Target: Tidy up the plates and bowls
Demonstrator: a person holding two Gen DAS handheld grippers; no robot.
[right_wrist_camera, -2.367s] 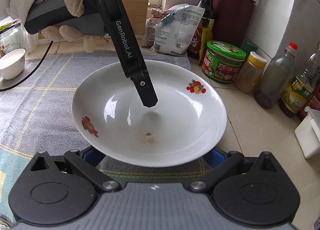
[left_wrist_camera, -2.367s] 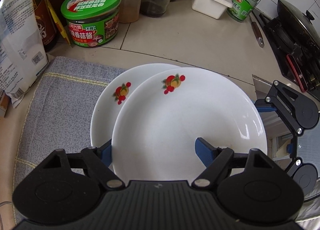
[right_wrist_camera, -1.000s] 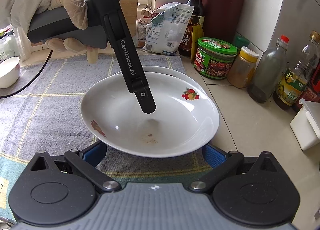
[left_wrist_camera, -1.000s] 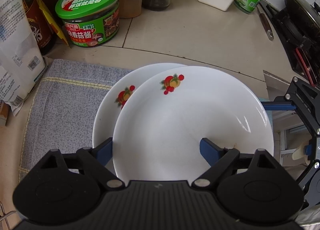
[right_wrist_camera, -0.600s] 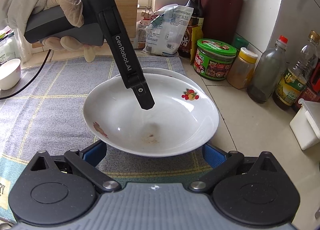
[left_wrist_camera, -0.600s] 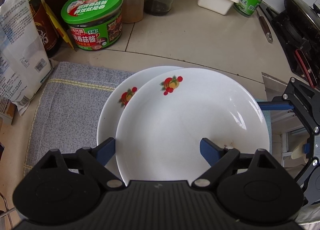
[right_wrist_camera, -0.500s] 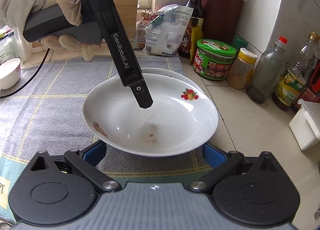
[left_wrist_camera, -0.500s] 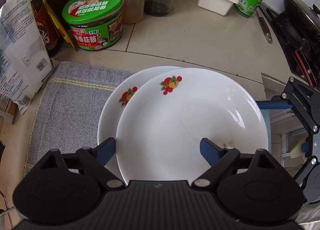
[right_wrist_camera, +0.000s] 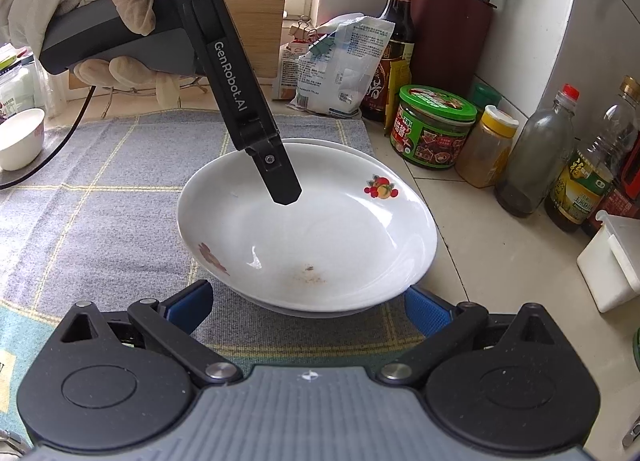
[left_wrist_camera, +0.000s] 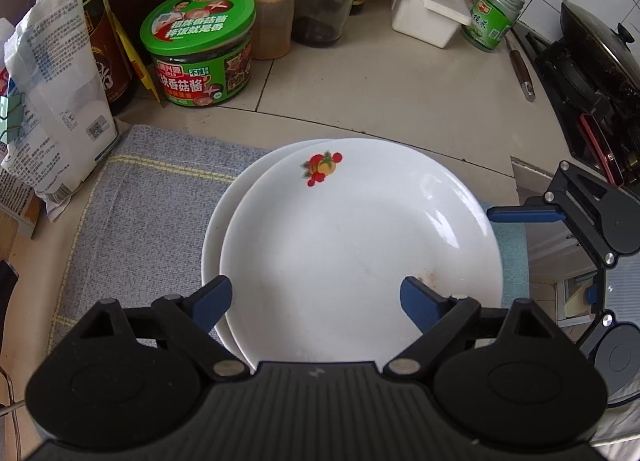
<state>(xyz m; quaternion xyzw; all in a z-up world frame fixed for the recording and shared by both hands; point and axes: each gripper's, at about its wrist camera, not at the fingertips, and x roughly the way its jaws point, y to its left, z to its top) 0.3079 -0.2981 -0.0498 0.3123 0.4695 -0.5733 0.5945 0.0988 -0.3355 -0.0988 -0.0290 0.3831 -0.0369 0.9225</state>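
Plates (left_wrist_camera: 360, 245), white with fruit prints, lie stacked off-centre, brown-speckled; both grippers' jaws gape empty.

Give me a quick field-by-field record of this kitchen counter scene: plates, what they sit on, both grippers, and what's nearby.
top plate: white, fruit print, brown smear inside
lower plate: under top plate, offset
surface: grey checked cloth on counter
left gripper: open, above top plate, not touching
right gripper: open, fingers either side of near plate rim
nearby: green-lidded sauce jar, yellow-capped spice jar, small white bowl
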